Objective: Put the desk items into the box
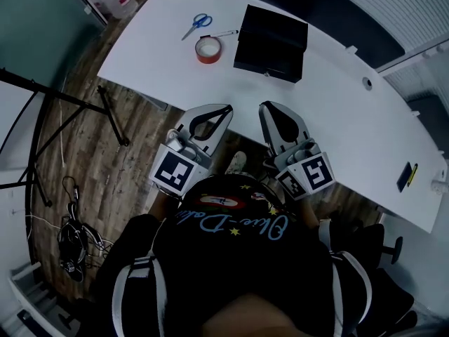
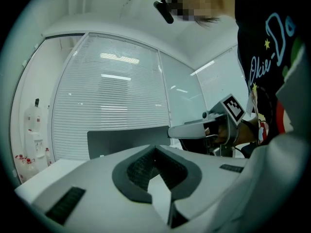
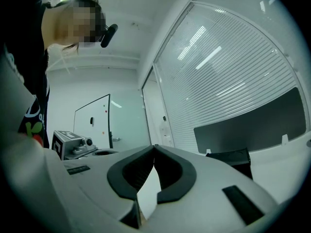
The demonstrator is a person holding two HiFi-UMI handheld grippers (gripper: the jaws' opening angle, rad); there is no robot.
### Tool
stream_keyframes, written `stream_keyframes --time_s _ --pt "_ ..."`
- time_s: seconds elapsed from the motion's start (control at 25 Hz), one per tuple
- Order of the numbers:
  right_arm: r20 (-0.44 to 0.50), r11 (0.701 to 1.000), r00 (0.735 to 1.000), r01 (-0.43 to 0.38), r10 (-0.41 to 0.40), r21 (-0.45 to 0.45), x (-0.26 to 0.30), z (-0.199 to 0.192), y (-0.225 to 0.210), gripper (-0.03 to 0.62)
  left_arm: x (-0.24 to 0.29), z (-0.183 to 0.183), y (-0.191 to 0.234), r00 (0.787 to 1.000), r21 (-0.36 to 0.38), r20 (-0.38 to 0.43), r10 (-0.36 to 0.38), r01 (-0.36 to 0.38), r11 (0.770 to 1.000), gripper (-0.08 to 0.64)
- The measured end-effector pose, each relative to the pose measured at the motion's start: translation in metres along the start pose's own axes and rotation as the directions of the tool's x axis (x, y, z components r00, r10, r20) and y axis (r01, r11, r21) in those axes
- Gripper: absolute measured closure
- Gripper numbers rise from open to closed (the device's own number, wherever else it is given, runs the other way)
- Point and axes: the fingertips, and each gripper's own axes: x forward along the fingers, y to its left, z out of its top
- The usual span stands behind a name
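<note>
Dark shirt (image 1: 231,230) with blue script fills the bottom of the head view, worn by the person holding both tools. Just beyond it, the left gripper (image 1: 227,109) and right gripper (image 1: 264,107) sit side by side. Both point away from the person, and their tips show over the near edge of a white table (image 1: 337,125). Each gripper's own view shows its dark pads pressed together at the tip. Both are clenched with nothing between them.

Farther across the table stands a black box (image 1: 270,42), well apart from both grippers.

To the box's left lie three desk items, all still on the tabletop:
- A red tape roll (image 1: 208,49) lies flat with its hole facing up, near the box's left side.
- A pen (image 1: 224,34) lies just beyond the tape. Its long axis runs nearly left to right, with one end close to the box.
- Blue-handled scissors (image 1: 197,26) lie on a diagonal. The handles are toward the far right, and the closed blades point to the near left.

At the table's right end lies a small dark object (image 1: 406,177) with a yellow edge.
</note>
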Motion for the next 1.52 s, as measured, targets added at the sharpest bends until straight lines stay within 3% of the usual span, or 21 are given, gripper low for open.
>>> stream_keyframes --time_s 0.56,0.8,1.12,1.28,1.52 --pt "0.016 0.998 0.998 -0.054 0.054 0.018 0.027 0.004 -0.047 0.589 0.044 -0.005 0.029 0.998 0.017 -0.032 0.056 -0.056 0.998 0.563" --pt "-0.020 0.998 0.998 -0.058 0.058 0.000 0.032 -0.002 -0.068 0.589 0.062 -0.005 0.034 0.997 0.009 -0.024 0.070 -0.070 0.997 0.563" --pt "-0.054 0.995 0.993 -0.104 0.104 -0.001 0.054 -0.008 -0.064 0.589 0.069 -0.002 0.051 0.997 0.031 -0.026 0.069 -0.068 0.997 0.554" --pt "-0.047 0.998 0.997 -0.068 0.068 0.002 0.070 -0.007 -0.071 0.589 0.071 -0.007 0.069 0.999 0.012 -0.035 0.042 -0.041 0.999 0.552" --pt "-0.052 1.000 0.998 -0.026 0.026 0.013 0.090 -0.008 -0.074 0.589 0.069 -0.012 0.095 0.997 0.040 -0.074 0.018 -0.015 0.999 0.552"
